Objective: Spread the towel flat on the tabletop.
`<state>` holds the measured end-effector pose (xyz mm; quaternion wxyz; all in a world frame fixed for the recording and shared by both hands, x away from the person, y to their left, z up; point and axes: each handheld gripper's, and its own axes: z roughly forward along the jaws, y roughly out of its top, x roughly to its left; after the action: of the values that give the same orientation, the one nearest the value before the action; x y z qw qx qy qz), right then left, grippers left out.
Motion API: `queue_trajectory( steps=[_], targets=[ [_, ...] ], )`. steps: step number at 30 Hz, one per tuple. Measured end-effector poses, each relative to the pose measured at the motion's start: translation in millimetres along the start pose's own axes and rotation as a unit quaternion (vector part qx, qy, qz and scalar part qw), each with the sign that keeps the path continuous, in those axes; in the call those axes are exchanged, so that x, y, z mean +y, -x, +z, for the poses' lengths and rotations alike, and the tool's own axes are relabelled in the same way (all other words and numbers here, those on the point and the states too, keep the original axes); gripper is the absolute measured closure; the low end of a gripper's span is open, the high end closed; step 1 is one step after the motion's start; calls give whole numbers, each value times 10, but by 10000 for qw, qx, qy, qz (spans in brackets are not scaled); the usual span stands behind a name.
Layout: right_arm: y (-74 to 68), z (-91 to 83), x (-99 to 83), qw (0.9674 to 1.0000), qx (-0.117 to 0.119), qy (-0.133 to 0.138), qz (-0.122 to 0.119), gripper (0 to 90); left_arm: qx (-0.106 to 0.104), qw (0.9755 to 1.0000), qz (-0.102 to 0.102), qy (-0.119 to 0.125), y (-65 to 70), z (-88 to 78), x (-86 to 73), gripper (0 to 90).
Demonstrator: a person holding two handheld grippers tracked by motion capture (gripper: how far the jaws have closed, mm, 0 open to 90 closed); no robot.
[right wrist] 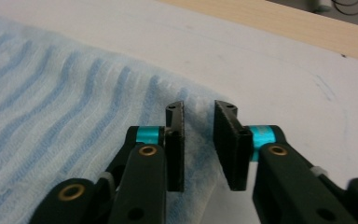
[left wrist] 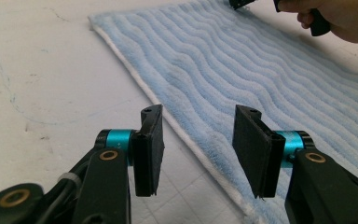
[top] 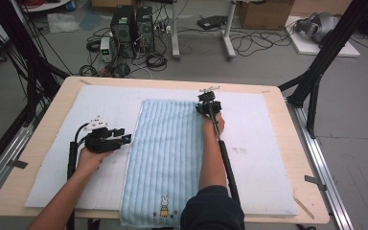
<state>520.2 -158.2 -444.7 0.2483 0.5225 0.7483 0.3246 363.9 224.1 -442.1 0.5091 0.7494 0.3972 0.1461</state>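
A light blue striped towel (top: 165, 153) lies flat and lengthwise on the white mat, with a small rabbit picture (top: 164, 207) at its near end. My left gripper (top: 124, 139) rests at the towel's left edge. In the left gripper view its jaws (left wrist: 199, 114) stand wide open astride the white hem of the towel (left wrist: 261, 70), not pressing it. My right gripper (top: 205, 101) is at the towel's far right corner. In the right gripper view (right wrist: 199, 108) a narrow gap shows between the pads, with the corner of the towel (right wrist: 51, 107) under them.
The white mat (top: 268, 124) covers most of the wooden table (top: 299, 158). The towel's near end hangs a little over the table's front edge. Bare mat lies left and right of the towel. Computers and cables sit on the floor beyond the table.
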Motion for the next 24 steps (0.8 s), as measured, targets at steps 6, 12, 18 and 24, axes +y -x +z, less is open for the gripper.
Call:
queue_trajectory(
  steps=[6,12,18,24],
  targets=[
    [107,-168,37,9999,63,159,15,761,31,10000,-38,46,-18,4,-1,526],
    [75,-62,-22,9995,57,-265,-163,822,61,10000,-31,54,-13,-5,2,526],
    [90,-73,-17,9998,-47,-127,111,692,59,9999,-48,91,-21,-7,4,519],
    [224,-492,-178,9970,697,341,77,624,39,9996,-225,191,-31,-12,17,448]
  ],
)
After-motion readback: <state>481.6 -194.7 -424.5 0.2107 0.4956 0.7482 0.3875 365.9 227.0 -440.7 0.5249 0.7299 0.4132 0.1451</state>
